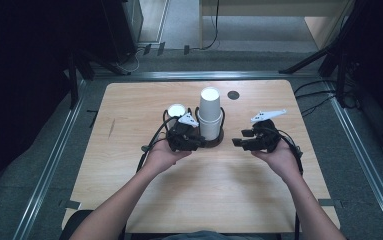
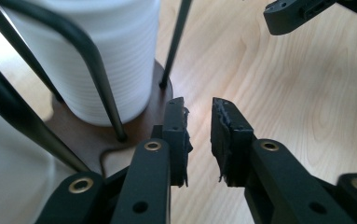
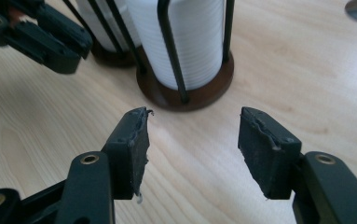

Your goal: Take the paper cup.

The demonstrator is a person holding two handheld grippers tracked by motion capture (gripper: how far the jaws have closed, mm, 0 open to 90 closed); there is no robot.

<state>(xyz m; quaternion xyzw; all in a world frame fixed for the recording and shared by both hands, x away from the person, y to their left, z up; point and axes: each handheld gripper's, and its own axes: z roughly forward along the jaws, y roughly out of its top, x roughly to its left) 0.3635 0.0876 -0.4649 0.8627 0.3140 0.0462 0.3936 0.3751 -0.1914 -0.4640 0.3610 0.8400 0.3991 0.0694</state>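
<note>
Both empty, the nearly closed left gripper (image 2: 198, 106) and gaping right gripper (image 3: 192, 116) flank a white paper-cup stack (image 1: 210, 112) mid-table, which a careless nudge could topple.

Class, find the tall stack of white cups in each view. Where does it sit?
High view: cup stack at the table's centre.
Left gripper view: cup stack at upper left.
Right gripper view: cup stack at top centre.
Shared landmark: the holder's round brown base, under the stack.
</note>
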